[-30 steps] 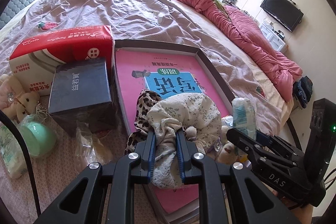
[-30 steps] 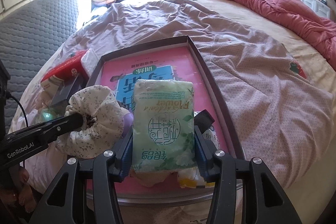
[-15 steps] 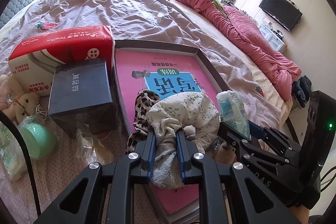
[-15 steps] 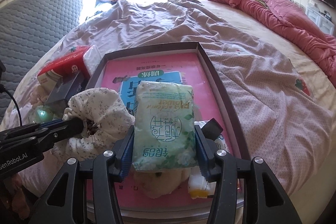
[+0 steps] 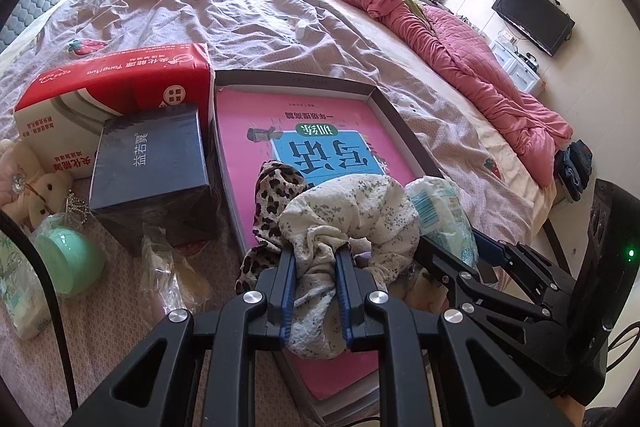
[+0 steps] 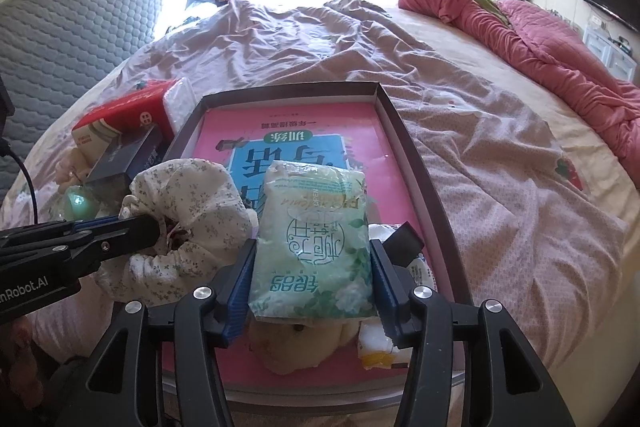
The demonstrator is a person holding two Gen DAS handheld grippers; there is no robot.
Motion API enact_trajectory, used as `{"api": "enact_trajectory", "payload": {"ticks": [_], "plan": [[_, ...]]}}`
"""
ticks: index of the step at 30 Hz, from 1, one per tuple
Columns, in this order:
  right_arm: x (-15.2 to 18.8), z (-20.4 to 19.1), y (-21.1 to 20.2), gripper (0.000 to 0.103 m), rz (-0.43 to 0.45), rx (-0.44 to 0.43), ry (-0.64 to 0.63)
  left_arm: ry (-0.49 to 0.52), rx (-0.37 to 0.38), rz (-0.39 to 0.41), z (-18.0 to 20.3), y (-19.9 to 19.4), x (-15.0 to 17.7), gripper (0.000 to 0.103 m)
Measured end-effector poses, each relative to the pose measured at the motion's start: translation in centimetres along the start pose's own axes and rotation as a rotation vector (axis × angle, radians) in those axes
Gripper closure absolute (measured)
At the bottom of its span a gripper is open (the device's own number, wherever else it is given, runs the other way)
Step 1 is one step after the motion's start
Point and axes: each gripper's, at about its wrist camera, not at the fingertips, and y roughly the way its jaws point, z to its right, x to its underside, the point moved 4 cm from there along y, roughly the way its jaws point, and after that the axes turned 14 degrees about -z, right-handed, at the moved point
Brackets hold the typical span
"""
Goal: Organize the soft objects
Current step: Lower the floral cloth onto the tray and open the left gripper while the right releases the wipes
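Since the earlier frames, the right gripper (image 6: 312, 279) has been brought closer beside the left one, and its jaws are opening; the green tissue pack (image 6: 316, 239) is seen between them, its edges at or near the blue pads, and whether it is still pressed cannot be told.

Left gripper (image 5: 316, 283): nearly closed, clamped on the floral scrunchie (image 5: 352, 215), whose gathered cloth is pinched between the blue pads. No shift of this gripper is noted.

Leopard-print scrunchie (image 5: 276, 195): lodged just left of the left gripper's fingertips, touching the floral one, partly over the tray's left rim.

Tray (image 5: 296, 79): dark, shallow, lined with a pink printed sheet; laid on the bed ahead of both grippers. The tissue pack is held over its near end.

Beige plush toy (image 6: 296, 347): found beneath the right gripper, in the tray's near end. A small white and yellow packet (image 6: 376, 347) is beside it, under the right finger.

Dark blue box (image 5: 150, 167): set left of the left gripper, outside the tray, against the red tissue carton (image 5: 116, 83).

Mint-green round case (image 5: 70, 259) and crumpled clear wrapper (image 5: 172, 275): placed near left of the left gripper, on the bedsheet.

Pink quilt (image 6: 560, 43): bunched far right, well apart.
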Motion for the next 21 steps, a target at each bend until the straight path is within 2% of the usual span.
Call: {"api": "enact_trajectory", "payload": {"ticks": [5,14,19,21], "plan": [[0.3,0.0,-0.1,0.045,0.002,0.005,0.0,0.004,-0.001,-0.007,0.0,0.0,0.2,0.085],[0.5,1.1,-1.8,0.042,0.056,-0.009,0.063,0.023,-0.007,-0.018,0.5,0.0,0.4,0.084],[0.4,1.5,-2.4,0.042,0.07,-0.006,0.083,0.045,-0.026,-0.03,1.0,0.0,0.8,0.077],[0.4,1.4,-2.6,0.042,0.07,-0.01,0.083,0.047,-0.041,-0.028,1.0,-0.1,0.9,0.071]]}}
